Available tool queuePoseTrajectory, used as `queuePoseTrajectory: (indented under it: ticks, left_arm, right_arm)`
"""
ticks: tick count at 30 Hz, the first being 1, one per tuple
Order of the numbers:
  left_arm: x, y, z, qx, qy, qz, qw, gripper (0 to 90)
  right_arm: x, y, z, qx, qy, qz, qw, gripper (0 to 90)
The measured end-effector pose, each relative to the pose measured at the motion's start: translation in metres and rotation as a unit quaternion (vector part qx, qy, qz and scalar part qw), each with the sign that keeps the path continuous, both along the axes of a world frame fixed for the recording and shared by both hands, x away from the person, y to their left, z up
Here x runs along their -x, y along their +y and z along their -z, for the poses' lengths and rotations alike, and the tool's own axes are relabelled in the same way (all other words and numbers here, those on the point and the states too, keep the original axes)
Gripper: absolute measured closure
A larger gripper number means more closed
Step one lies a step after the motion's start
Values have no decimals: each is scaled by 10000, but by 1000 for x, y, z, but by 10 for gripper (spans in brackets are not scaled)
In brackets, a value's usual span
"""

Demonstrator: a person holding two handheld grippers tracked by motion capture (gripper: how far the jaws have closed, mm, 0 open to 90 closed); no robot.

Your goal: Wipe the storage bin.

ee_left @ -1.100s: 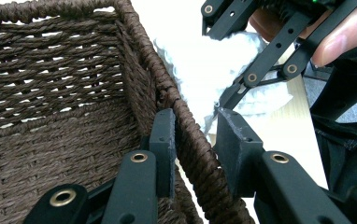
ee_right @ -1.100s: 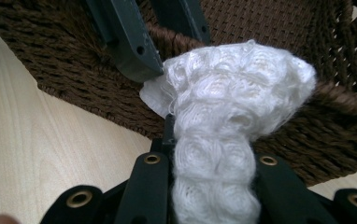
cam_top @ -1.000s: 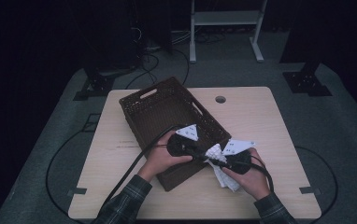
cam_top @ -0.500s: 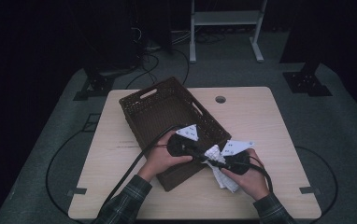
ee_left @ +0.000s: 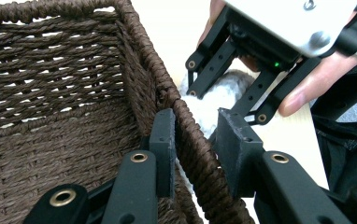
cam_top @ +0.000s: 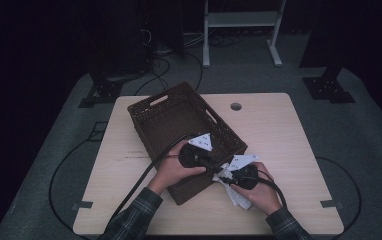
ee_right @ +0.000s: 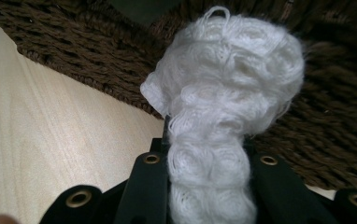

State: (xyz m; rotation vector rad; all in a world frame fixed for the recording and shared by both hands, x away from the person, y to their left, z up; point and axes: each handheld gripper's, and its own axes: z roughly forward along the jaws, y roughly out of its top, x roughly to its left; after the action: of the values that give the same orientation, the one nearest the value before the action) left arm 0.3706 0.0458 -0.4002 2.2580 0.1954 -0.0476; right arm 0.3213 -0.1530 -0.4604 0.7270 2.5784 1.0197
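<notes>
Not much has moved since a second ago: the right gripper (cam_top: 227, 176) has dipped a little toward the table (cam_top: 279, 130) beside the basket, and the left one hasn't budged. The right gripper's jaws are clamped on a fluffy white cloth (ee_right: 214, 140); it bunches up between them and balloons out past the tips, right against the outside of the woven brown basket (cam_top: 179, 120). From above, the rest of the cloth trails down onto the table under the right hand (cam_top: 259, 192), just off the basket's near corner. The left gripper (ee_left: 195, 144) straddles the basket's rim at that corner, one jaw inside, one outside, closed on the wall. The left hand (cam_top: 171, 170) comes in over the basket's near end, and the two grippers nearly meet tip to tip.
</notes>
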Motion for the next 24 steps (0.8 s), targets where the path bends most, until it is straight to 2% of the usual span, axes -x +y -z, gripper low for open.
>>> queuePoseTrajectory:
  ticks: [7,13,19,24]
  left_arm:
    - [0,0,0,-9,-14,6,10000,674]
    - [0,0,0,-8,-14,5,10000,673]
    - [0,0,0,-13,-20,6,10000,673]
    - [1,0,0,-2,4,-13,10000,673]
  right_arm:
    - [-2,3,13,194,119,-2,9997,751]
    - [-2,5,20,172,194,12,9997,750]
    - [3,8,16,188,91,-49,9998,750]
    - [7,11,9,-13,-44,-167,9999,750]
